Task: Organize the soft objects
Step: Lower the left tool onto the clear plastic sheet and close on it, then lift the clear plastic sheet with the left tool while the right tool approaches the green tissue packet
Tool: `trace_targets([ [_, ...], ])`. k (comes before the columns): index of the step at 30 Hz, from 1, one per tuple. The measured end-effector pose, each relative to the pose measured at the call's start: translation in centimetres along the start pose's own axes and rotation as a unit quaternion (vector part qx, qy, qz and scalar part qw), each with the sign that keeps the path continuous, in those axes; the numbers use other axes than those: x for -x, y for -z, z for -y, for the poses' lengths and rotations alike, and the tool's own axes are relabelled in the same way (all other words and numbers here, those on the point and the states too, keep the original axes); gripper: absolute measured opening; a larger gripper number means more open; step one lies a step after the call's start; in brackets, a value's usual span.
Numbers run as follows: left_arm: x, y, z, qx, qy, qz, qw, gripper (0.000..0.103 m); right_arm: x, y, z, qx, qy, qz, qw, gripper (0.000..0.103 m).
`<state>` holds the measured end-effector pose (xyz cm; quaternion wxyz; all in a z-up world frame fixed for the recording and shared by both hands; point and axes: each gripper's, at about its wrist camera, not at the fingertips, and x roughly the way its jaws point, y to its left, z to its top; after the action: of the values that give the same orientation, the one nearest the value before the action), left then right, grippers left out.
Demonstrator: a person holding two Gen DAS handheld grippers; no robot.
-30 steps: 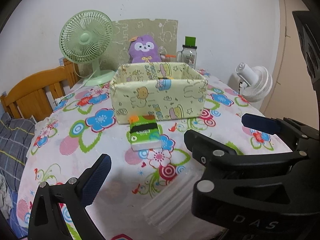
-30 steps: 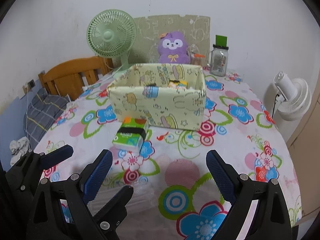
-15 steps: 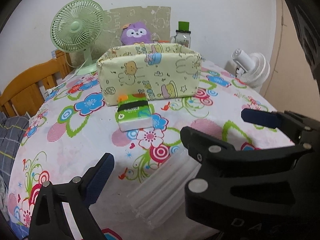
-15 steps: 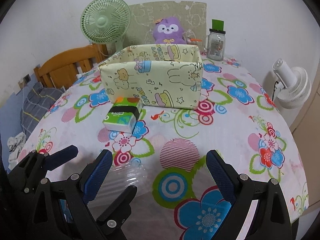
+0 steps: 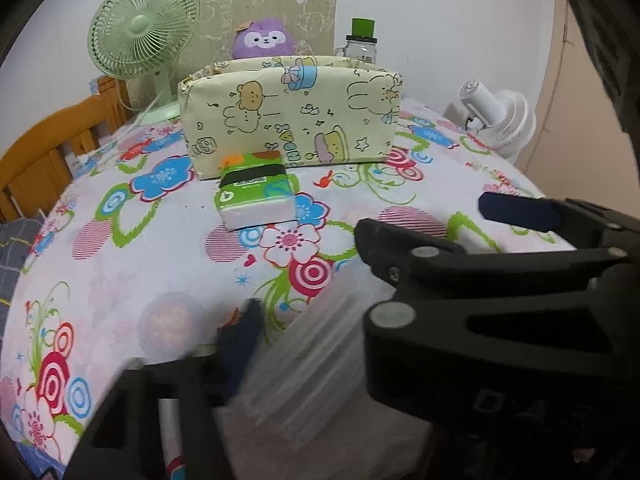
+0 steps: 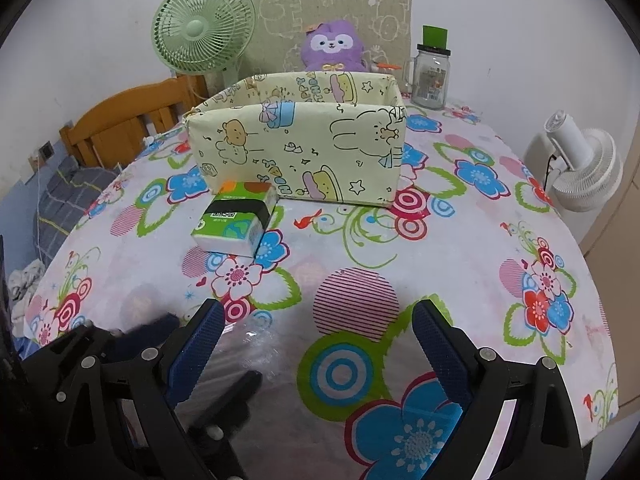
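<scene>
Both cameras have dropped lower toward the table, and the left gripper (image 5: pixel 304 328) is closing around the clear packet (image 5: pixel 304 364).

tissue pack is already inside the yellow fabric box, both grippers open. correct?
Not quite. The tissue pack lies on the tablecloth in front of the fabric box, outside it, as the right wrist view shows. The right gripper is open; the left gripper looks open too.

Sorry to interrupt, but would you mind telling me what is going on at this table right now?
A person holds a gripper in each hand over a flowered table, tidying soft things. The right gripper is open and holds nothing. The left gripper is low over a clear plastic packet at the near edge; its grip is too blurred to judge. A green tissue pack lies in front of the patterned box, and a purple plush sits behind it.
</scene>
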<state>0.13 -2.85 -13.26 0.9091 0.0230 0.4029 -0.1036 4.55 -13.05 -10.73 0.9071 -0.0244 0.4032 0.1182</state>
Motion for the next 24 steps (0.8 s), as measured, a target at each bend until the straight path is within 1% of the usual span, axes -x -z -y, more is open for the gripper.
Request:
trace_targets([
  [2, 0.0, -0.1, -0.2, 0.007, 0.017, -0.002, 0.9998, 0.039, -0.2, -0.1, 0.0, 0.000, 0.002, -0.002, 1.000, 0.096],
  [3, 0.0, -0.2, -0.4, 0.015, 0.026, -0.006, 0.9995, 0.037, -0.3, -0.2, 0.0, 0.000, 0.002, -0.003, 1.000, 0.096],
  [4, 0.0, -0.3, -0.5, 0.019, 0.031, -0.007, 0.9993, 0.033, -0.4, -0.2, 0.0, 0.000, 0.002, -0.004, 1.000, 0.096],
  [8, -0.1, -0.7, -0.9, 0.027, 0.028, -0.007, 0.9992, 0.023, -1.0, -0.5, 0.0, 0.000, 0.004, -0.009, 1.000, 0.096],
  [11, -0.2, -1.0, -1.3, 0.032, 0.022, -0.006, 0.9992, 0.018, -1.3, -0.8, -0.2, 0.001, 0.002, -0.010, 1.000, 0.096],
  [15, -0.5, -1.5, -2.0, 0.035, 0.012, -0.006, 0.9993, 0.016, -1.5, -1.5, -0.4, 0.001, -0.004, -0.009, 1.000, 0.096],
  [17, -0.5, -1.8, -2.3, 0.037, 0.006, -0.006, 0.9993, 0.012, -1.7, -1.8, -0.5, 0.001, -0.006, -0.007, 1.000, 0.096],
  [24, -0.5, -2.9, -3.4, 0.041, -0.009, -0.001, 0.9991, 0.012, -2.2, -2.9, -0.7, -0.002, -0.013, -0.007, 1.000, 0.096],
])
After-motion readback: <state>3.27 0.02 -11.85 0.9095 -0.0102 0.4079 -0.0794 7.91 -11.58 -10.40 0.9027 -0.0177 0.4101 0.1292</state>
